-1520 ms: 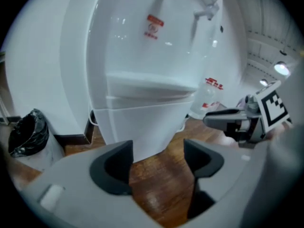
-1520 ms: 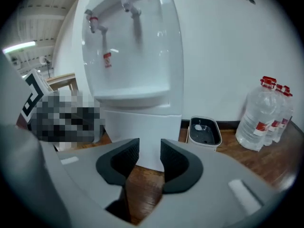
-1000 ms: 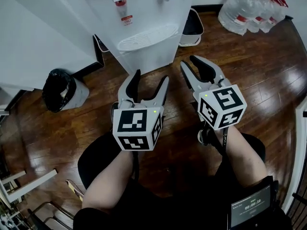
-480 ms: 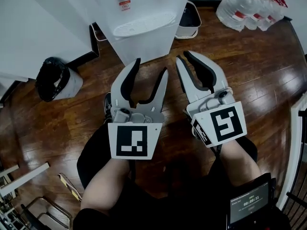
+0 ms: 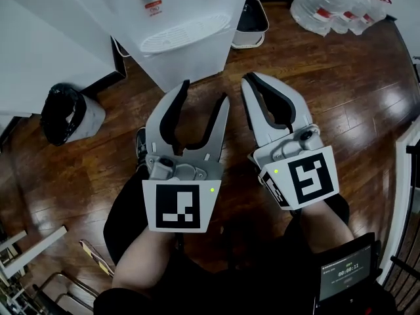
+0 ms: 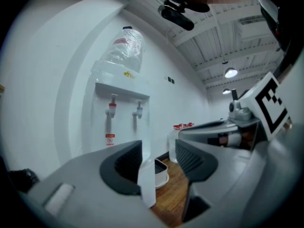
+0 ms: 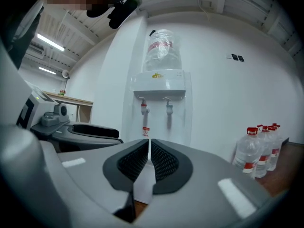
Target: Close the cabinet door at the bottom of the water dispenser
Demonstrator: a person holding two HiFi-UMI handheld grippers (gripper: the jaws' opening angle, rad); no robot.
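With your left gripper's (image 5: 205,90) fingers just closed to a narrow, empty gap and your right gripper's (image 5: 251,81) just shut on nothing, go low toward the water dispenser (image 5: 184,51) straight ahead of the fingertips and push its cabinet door, which cannot be made out from here, squarely with the shut right fingers.

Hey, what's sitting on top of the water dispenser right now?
A large clear water bottle with a red label sits on the water dispenser. Its lower end is hidden in the dispenser's top, and the water level cannot be told.
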